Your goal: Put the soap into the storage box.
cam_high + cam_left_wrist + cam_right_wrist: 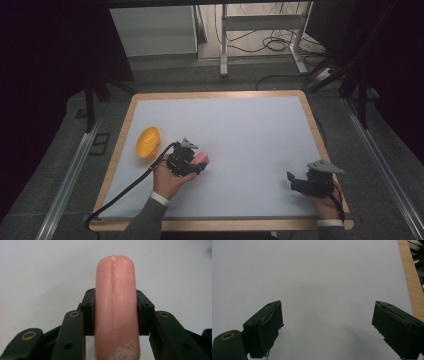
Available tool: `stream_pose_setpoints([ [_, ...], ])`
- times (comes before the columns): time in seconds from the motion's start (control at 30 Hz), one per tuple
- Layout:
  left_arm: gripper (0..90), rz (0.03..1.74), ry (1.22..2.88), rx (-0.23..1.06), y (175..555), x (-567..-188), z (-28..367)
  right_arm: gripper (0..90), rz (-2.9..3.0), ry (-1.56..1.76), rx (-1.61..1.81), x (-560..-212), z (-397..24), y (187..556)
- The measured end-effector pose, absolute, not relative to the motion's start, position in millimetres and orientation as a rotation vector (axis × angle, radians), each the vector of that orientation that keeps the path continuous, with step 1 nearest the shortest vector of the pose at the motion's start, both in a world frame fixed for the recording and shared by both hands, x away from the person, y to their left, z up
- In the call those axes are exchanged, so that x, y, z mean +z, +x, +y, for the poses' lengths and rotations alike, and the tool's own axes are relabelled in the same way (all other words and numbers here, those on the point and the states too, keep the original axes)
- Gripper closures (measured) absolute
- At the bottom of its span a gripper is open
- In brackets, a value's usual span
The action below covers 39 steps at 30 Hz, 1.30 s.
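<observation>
The left gripper holds a pink sausage tight between its two black jaws.

The jaws press on both sides of the sausage, about halfway along it, and its round tip sticks out past them. From above, the left gripper sits over the white table with the sausage poking out to the right. A yellow bowl lies on the table just to its left, near but not touching. The right gripper is wide open and holds nothing; it waits low by the near right side of the table. So the pick-up looks done. What is probably left is to carry the sausage over to the bowl and drop it in.
</observation>
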State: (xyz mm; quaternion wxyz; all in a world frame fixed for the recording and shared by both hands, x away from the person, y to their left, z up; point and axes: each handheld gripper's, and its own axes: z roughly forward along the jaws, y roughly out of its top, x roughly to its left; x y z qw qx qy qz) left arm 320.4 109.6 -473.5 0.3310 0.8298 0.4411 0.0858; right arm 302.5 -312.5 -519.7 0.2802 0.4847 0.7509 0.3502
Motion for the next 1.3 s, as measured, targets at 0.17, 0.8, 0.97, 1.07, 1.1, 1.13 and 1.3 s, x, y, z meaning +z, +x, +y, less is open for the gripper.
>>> stream_pose_setpoints([
  [0.17,59.9,1.17,2.154,0.237,321,-471,121,9.3,2.015,1.301,0.937,-520,-312,303],
  [0.8,59.9,1.214,2.109,0.288,320,-463,146,9.3,2.014,1.299,0.931,-521,-313,303],
  [0.97,59.9,1.223,2.094,0.298,319,-461,154,9.3,2.01,1.303,0.931,-520,-314,303],
  [1.07,59.8,1.232,2.078,0.303,316,-461,158,9.3,2.01,1.303,0.93,-520,-314,303],
  [1.1,59.9,1.233,2.079,0.305,316,-460,160,9.3,2.01,1.303,0.929,-520,-314,303],
  [1.13,59.9,1.239,2.072,0.307,316,-460,162,9.3,2.01,1.304,0.926,-520,-314,303],
  [1.3,59.9,1.259,2.06,0.325,315,-458,172,9.3,2.007,1.304,0.929,-519,-314,302],
])
